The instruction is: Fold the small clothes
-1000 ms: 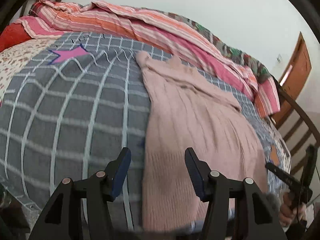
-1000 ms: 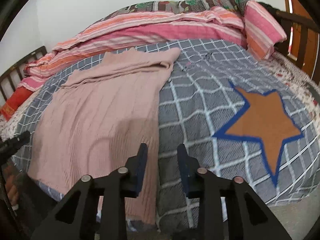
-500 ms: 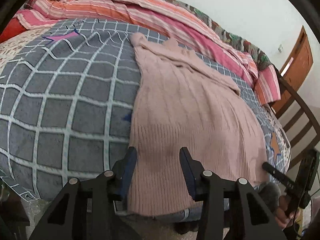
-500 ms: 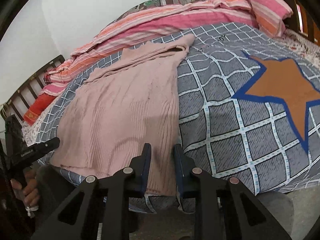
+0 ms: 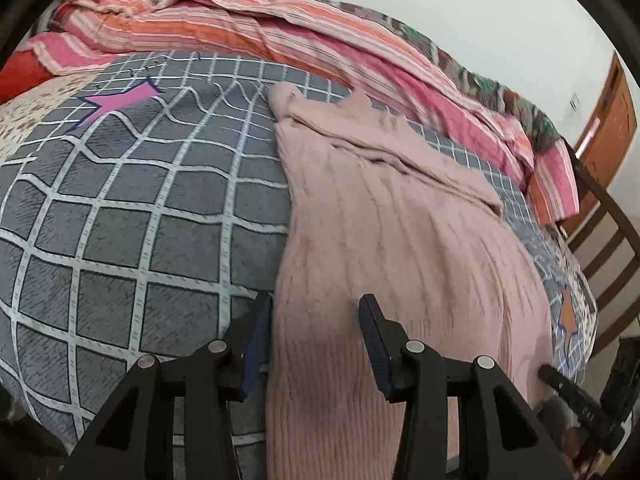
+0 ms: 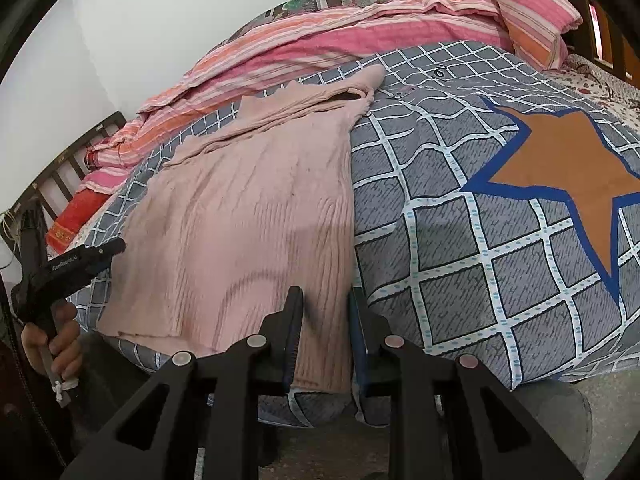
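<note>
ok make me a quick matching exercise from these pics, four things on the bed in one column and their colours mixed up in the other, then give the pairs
Things
1. sweater
2. big star
3. small star
4. checked blanket

Colours
A. grey with white lines
B. pale pink
C. brown-orange with a blue edge
D. bright pink with a dark edge

Pairs: 1-B, 2-C, 3-D, 4-A
</note>
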`<state>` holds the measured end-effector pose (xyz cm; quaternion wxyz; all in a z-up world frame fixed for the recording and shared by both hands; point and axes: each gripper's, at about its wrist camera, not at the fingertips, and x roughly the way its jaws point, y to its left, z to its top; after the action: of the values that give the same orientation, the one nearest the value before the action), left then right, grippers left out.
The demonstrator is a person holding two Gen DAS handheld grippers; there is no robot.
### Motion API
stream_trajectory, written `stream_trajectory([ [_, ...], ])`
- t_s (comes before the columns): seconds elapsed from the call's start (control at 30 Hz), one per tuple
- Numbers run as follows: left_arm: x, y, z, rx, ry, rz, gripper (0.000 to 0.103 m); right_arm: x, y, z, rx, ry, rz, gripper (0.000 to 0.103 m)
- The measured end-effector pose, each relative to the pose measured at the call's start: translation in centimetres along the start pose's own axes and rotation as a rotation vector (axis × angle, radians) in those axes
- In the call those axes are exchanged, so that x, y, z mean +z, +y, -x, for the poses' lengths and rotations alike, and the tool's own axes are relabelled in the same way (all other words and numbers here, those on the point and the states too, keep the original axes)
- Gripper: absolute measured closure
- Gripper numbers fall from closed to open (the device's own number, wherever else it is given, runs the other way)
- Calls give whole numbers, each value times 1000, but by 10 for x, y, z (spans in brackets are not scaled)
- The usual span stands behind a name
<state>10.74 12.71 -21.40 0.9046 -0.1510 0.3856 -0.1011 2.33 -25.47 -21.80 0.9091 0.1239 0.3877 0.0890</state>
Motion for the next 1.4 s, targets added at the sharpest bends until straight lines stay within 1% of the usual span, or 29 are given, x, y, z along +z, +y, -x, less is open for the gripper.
stream_trajectory([
  [0.07,-4,-2,2,-28,20,-9,61,0,1,-1,-2,2,2,80],
  [0.2,-19,3,7,-112,65,20,61,-1,2,-1,-7,4,13,80],
  [0.3,-31,3,10,-157,104,29,61,-1,2,-2,-8,6,11,80],
  [0.57,-56,4,21,-265,131,56,62,-1,1,-1,2,8,6,80],
  [0.77,-64,-2,24,-304,140,32,62,-2,2,-1,8,11,10,80],
  [0.83,-59,-6,19,-297,143,21,62,-3,3,-2,11,15,15,80],
  [0.93,-47,-11,15,-283,119,2,62,-3,4,-3,14,22,22,80],
  [1.0,-41,-12,13,-281,103,9,62,-3,4,-4,17,26,21,80],
  [1.07,-39,-9,9,-289,110,26,62,-2,3,-5,18,34,16,80],
  [1.17,-44,-7,8,-311,131,37,62,-3,5,-8,19,48,20,80],
  [1.27,-47,-2,15,-321,110,48,62,-3,7,-10,17,55,28,80],
  [1.33,-48,4,17,-331,108,74,62,-2,8,-11,20,60,26,80],
  [1.4,-49,9,17,-355,121,89,62,-2,8,-11,23,70,21,84],
])
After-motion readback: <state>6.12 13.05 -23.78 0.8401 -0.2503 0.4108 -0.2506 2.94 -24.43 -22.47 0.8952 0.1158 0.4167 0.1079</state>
